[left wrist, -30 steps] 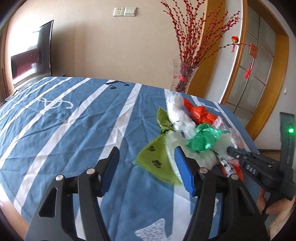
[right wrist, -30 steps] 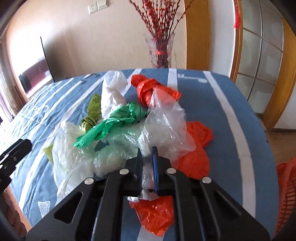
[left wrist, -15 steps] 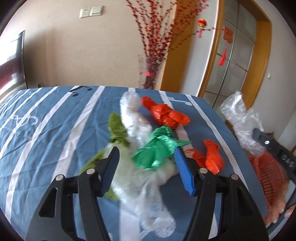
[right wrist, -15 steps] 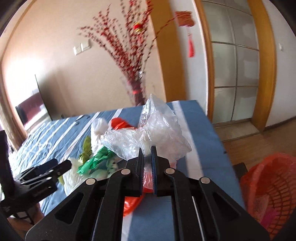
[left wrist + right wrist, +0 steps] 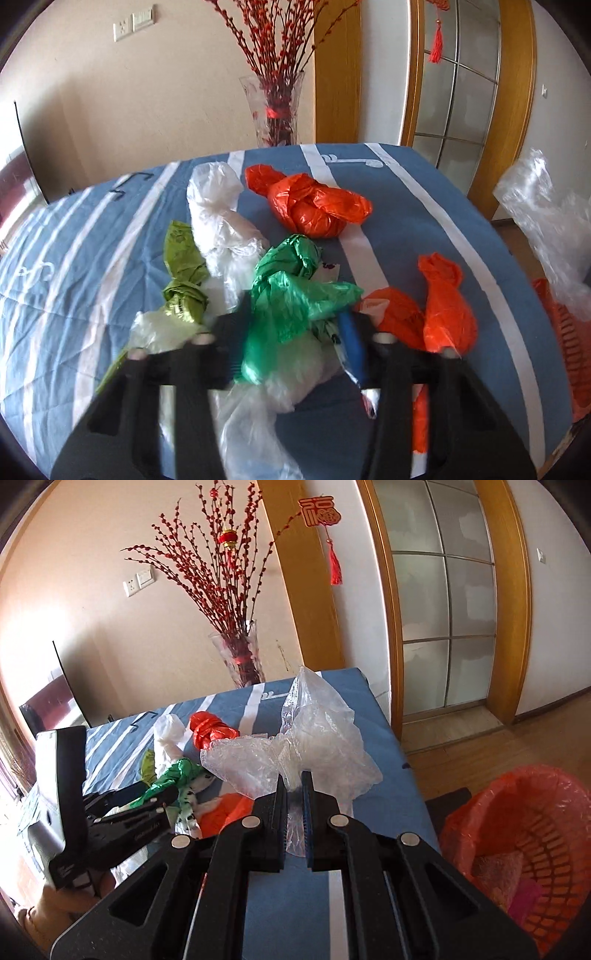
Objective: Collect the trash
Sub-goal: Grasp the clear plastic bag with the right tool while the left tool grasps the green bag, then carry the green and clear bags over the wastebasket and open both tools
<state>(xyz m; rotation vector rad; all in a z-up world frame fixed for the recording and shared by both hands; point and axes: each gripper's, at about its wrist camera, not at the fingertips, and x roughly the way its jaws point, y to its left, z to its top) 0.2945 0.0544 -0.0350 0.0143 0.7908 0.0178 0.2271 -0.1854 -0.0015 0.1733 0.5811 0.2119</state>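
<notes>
Crumpled plastic bags lie on a blue striped tablecloth (image 5: 406, 206). My left gripper (image 5: 291, 332) is open, low over the pile, its fingers on either side of a green bag (image 5: 291, 291). Near it lie a white bag (image 5: 218, 214), an olive bag (image 5: 183, 273), a knotted orange bag (image 5: 314, 206) and a second orange bag (image 5: 439, 314). My right gripper (image 5: 293, 786) is shut on a clear plastic bag (image 5: 317, 746) and holds it above the table's right side; the bag also shows in the left wrist view (image 5: 550, 221). An orange-lined basket (image 5: 535, 812) stands on the floor to the right.
A glass vase of red branches (image 5: 275, 107) stands behind the table's far edge. A wood-framed glass door (image 5: 443, 609) is at the right. A dark screen (image 5: 48, 701) stands at the far left. The basket holds some pink and clear trash (image 5: 509, 882).
My right gripper has lifted the clear bag off the pile and swung it right, toward the basket. My left gripper has moved in low over the green bag.
</notes>
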